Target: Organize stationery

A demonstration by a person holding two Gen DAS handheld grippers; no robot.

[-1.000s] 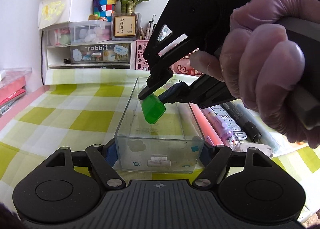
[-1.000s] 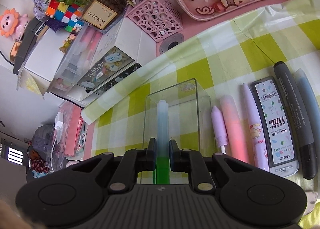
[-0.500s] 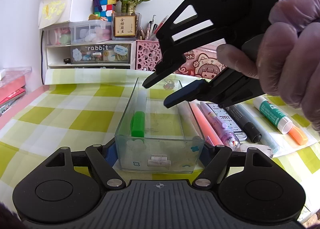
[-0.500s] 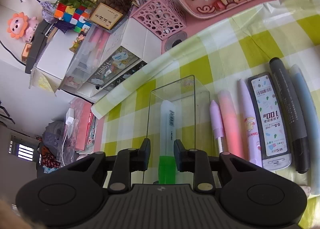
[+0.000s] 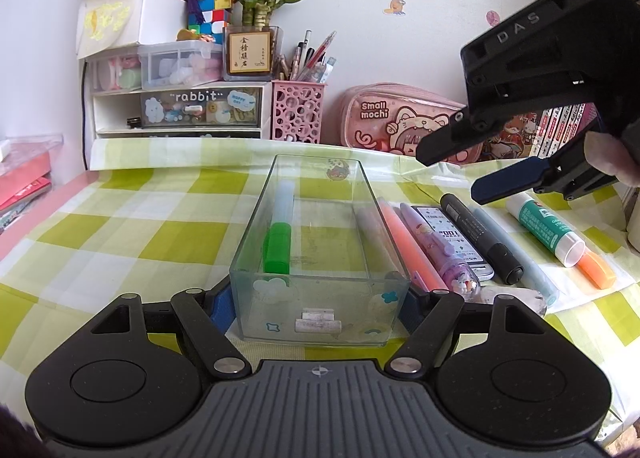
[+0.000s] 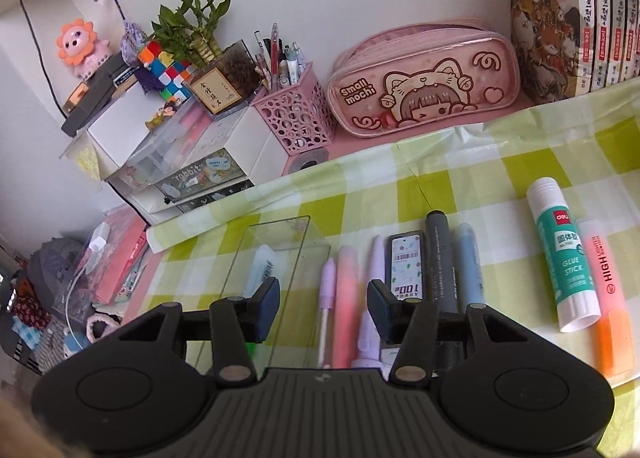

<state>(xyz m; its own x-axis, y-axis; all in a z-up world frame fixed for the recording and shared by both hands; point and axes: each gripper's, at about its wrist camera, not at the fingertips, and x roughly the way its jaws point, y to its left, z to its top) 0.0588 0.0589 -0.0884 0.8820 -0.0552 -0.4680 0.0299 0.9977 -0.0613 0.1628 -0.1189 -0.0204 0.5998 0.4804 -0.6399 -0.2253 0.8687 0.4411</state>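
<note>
At the centre of the left wrist view, the clear box [image 5: 320,258] holds one green-capped marker [image 5: 278,234] lying along its left wall. The left gripper [image 5: 320,308] clasps the box's near end, jaws set wide against both side walls. The right gripper [image 6: 323,304] hangs empty with jaws wide above the row of pens [image 6: 400,270] lower centre in its view. The next pick looks best taken on the coral highlighter [image 6: 347,290], pinched mid-barrel and lifted straight. Room is tight: its neighbours lie just beside it and the box's right wall is near, while the glue stick [image 6: 562,254] at right has open cloth around.
</note>
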